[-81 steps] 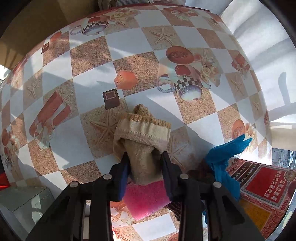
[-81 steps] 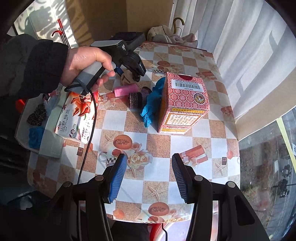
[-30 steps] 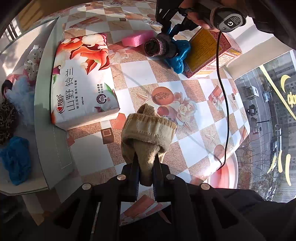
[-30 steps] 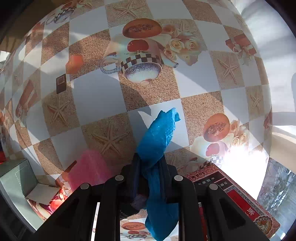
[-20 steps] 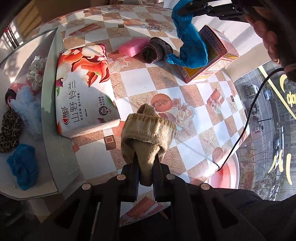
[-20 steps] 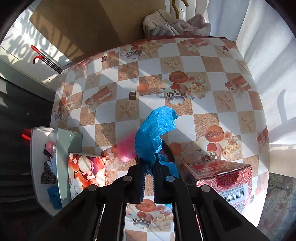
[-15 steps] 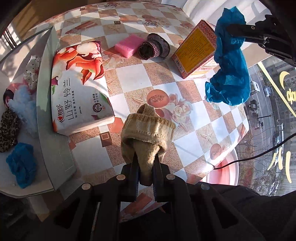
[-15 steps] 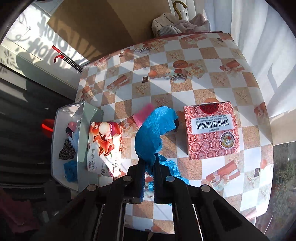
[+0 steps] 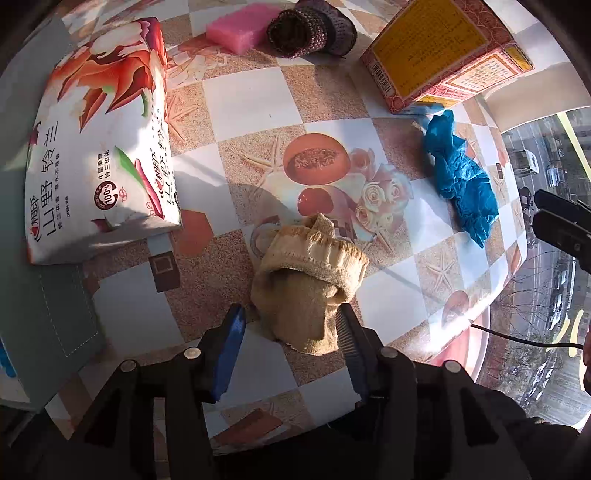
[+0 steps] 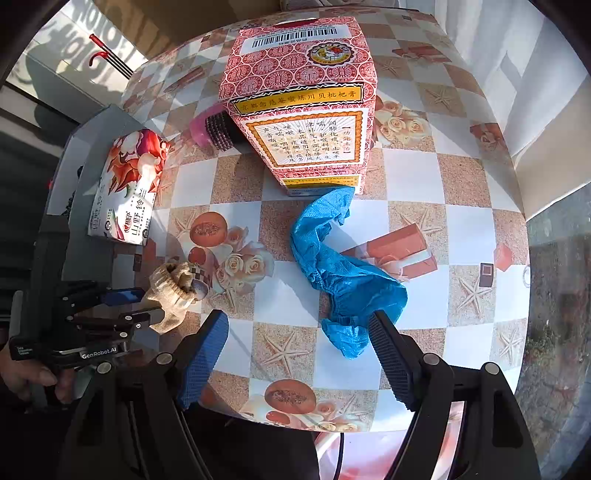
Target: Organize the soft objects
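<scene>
A tan knitted sock [image 9: 310, 291] lies on the checked tablecloth between the open fingers of my left gripper [image 9: 291, 332]; it also shows in the right wrist view [image 10: 173, 291]. A crumpled blue shoe cover [image 10: 340, 273] lies on the table in front of my right gripper [image 10: 299, 350], which is open and empty; the cover also shows in the left wrist view [image 9: 461, 177]. A pink sponge [image 9: 240, 29] and a dark knitted piece [image 9: 310, 33] lie at the far side.
A red and yellow carton [image 10: 306, 107] stands behind the blue cover. A tissue pack [image 9: 99, 144] lies at the left beside a grey box [image 9: 48, 306] holding more soft items. The table's near edge [image 10: 332, 424] is close to both grippers.
Both grippers came down to the table near its front edge and opened. The sock and the blue cover, held in the air before, now lie on the tablecloth.
</scene>
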`<state>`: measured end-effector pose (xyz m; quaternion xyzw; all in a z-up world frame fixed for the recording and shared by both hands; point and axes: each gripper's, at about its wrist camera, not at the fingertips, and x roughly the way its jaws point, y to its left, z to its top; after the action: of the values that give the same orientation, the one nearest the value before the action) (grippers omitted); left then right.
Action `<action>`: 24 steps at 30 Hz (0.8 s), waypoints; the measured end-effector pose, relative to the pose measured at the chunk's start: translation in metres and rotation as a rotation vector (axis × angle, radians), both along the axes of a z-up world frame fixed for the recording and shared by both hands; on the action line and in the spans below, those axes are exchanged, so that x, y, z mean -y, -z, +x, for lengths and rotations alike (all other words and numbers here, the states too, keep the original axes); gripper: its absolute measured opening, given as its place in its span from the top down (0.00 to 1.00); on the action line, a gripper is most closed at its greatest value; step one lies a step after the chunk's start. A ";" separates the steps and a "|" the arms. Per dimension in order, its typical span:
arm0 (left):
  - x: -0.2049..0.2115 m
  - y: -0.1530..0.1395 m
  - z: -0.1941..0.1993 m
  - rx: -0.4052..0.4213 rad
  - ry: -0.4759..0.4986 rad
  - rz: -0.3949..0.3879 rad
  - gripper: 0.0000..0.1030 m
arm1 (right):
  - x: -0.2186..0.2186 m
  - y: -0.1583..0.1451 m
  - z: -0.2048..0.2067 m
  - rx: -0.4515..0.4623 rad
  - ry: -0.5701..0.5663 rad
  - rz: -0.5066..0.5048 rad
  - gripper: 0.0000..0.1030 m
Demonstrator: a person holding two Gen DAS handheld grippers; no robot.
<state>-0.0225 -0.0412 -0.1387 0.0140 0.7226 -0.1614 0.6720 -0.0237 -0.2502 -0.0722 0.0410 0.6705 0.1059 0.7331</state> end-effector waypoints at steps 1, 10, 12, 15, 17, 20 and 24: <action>-0.002 -0.003 0.001 0.013 -0.008 0.009 0.31 | 0.006 -0.001 -0.003 0.013 -0.008 -0.010 0.23; 0.030 0.006 0.001 -0.009 0.108 0.080 0.28 | 0.025 0.013 -0.005 0.038 -0.117 -0.045 0.23; 0.043 0.011 -0.001 -0.014 0.154 0.097 0.28 | 0.016 0.020 -0.003 0.077 -0.200 -0.054 0.23; 0.054 0.021 -0.001 -0.043 0.179 0.126 0.28 | 0.004 0.034 0.004 0.089 -0.319 -0.103 0.23; 0.058 0.028 -0.001 -0.056 0.184 0.144 0.28 | -0.002 0.044 0.009 0.083 -0.355 -0.134 0.23; 0.060 0.038 0.001 -0.064 0.166 0.173 0.28 | -0.011 0.060 0.017 0.055 -0.376 -0.150 0.23; 0.055 0.048 -0.001 -0.088 0.122 0.195 0.28 | -0.025 0.084 0.019 -0.021 -0.391 -0.138 0.23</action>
<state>-0.0239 -0.0957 -0.1866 0.1161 0.7614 -0.1317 0.6240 -0.0045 -0.2254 -0.1564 -0.1394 0.6788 0.1996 0.6927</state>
